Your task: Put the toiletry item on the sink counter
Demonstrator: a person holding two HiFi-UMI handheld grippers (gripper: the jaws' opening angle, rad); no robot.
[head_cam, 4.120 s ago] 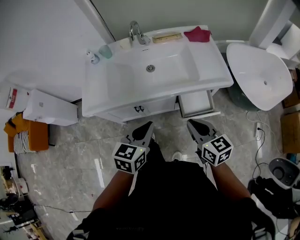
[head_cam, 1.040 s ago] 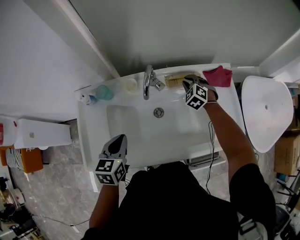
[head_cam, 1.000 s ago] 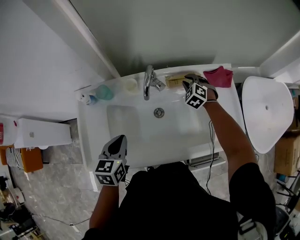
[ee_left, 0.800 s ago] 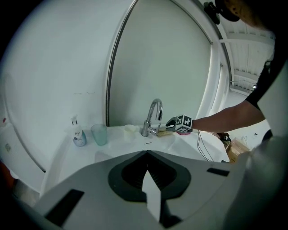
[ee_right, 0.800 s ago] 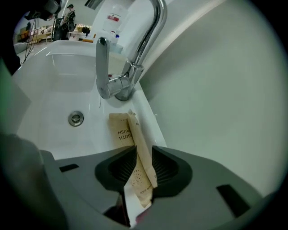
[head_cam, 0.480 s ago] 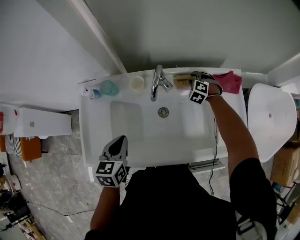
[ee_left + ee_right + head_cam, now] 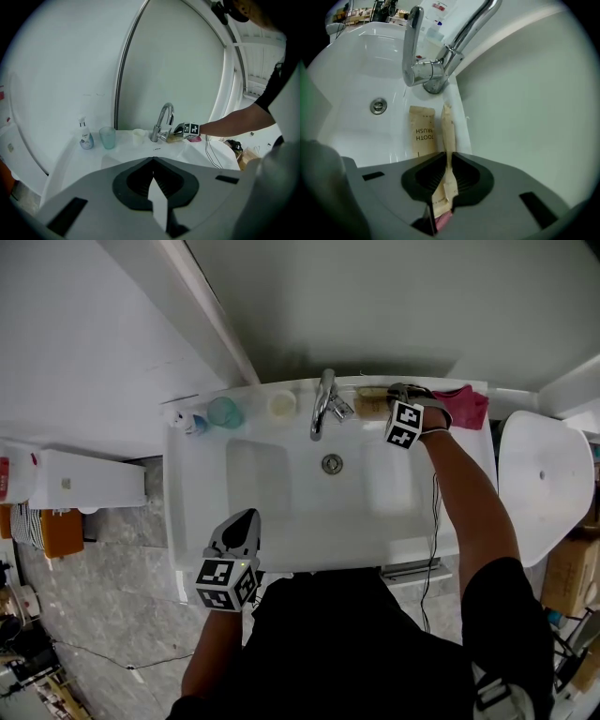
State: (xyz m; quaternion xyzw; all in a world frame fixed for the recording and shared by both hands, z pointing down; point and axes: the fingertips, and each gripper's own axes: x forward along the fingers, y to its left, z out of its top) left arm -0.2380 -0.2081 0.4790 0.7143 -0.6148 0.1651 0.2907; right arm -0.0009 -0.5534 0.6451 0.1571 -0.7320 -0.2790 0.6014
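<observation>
as its jaws close, the right gripper (image 7: 446, 157) pinches an upright toothbrush packet (image 7: 446, 126) near the faucet (image 7: 412, 51).

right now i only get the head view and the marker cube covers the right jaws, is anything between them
Observer: Yes. In the right gripper view a thin tan packet stands on edge between the jaws of the right gripper, which are closing on it.
Operator: is that the only packet there
Observer: No. A second packet, printed TOOTH BRUSH, lies flat on the counter just to its left in that view, short of the faucet.
Operator: and the left one, holding anything
Observer: The left gripper view shows the left gripper with its jaws together and nothing between them.
</observation>
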